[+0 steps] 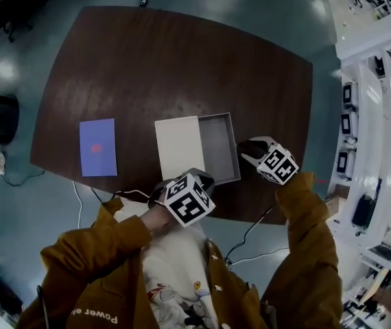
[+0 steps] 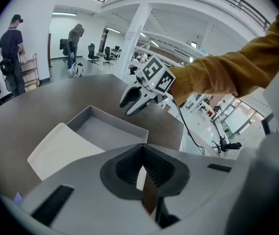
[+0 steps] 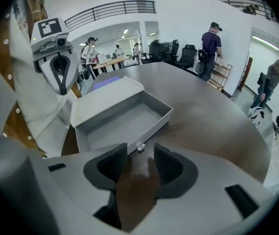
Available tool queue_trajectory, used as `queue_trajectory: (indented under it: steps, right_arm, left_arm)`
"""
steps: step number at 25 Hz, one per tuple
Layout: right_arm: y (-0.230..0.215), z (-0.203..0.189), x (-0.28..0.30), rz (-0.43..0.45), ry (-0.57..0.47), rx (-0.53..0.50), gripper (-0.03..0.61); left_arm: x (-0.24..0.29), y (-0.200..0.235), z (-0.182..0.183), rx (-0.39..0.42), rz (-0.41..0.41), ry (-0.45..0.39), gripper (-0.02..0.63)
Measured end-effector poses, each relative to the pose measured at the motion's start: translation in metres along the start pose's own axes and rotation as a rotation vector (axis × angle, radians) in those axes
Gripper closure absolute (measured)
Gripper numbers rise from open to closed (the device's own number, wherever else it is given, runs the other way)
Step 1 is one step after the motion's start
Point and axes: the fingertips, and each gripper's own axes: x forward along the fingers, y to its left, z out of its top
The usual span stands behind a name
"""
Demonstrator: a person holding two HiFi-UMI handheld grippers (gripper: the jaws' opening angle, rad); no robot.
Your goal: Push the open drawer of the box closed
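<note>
Dark brown table (image 1: 147, 67), near edge: both orange-sleeved arms reach steeply down. Left gripper (image 1: 182, 181), jaws pressed together and empty, points at the near end of the white box (image 1: 180, 146). Right gripper (image 1: 245, 149), jaws spread wide, faces the front of the open grey drawer (image 1: 219, 146), its small knob (image 3: 140, 147) just ahead of the gap. Farther left, well apart, lies a blue sheet (image 1: 98, 147).

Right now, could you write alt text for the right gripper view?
The right gripper, jaws open and empty, points at the small knob on the front of an open grey drawer, pulled out of its white box on a dark table.
</note>
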Motion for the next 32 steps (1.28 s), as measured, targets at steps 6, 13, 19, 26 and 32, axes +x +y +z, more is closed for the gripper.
queue_trajectory:
  steps: [6, 13, 19, 26, 32]
  right_arm:
    - [0.001, -0.003, 0.011, 0.070, 0.096, -0.158, 0.417]
    - [0.001, -0.007, 0.028, 0.117, 0.166, -0.298, 0.420]
    - [0.006, -0.006, 0.039, 0.151, 0.182, -0.376, 0.444]
    - [0.006, -0.008, 0.050, 0.185, 0.236, -0.457, 0.456]
    - [0.007, -0.011, 0.054, 0.204, 0.279, -0.529, 0.487]
  left_arm:
    - [-0.002, 0.003, 0.000, 0.051, 0.003, 0.024, 0.607]
    - [-0.003, 0.007, -0.006, 0.039, -0.005, 0.032, 0.607]
    - [-0.006, 0.012, -0.009, 0.032, -0.009, 0.036, 0.607]
    - [-0.006, 0.014, -0.013, 0.025, -0.027, 0.044, 0.607]
    - [-0.007, 0.017, -0.013, 0.016, -0.028, 0.042, 0.607]
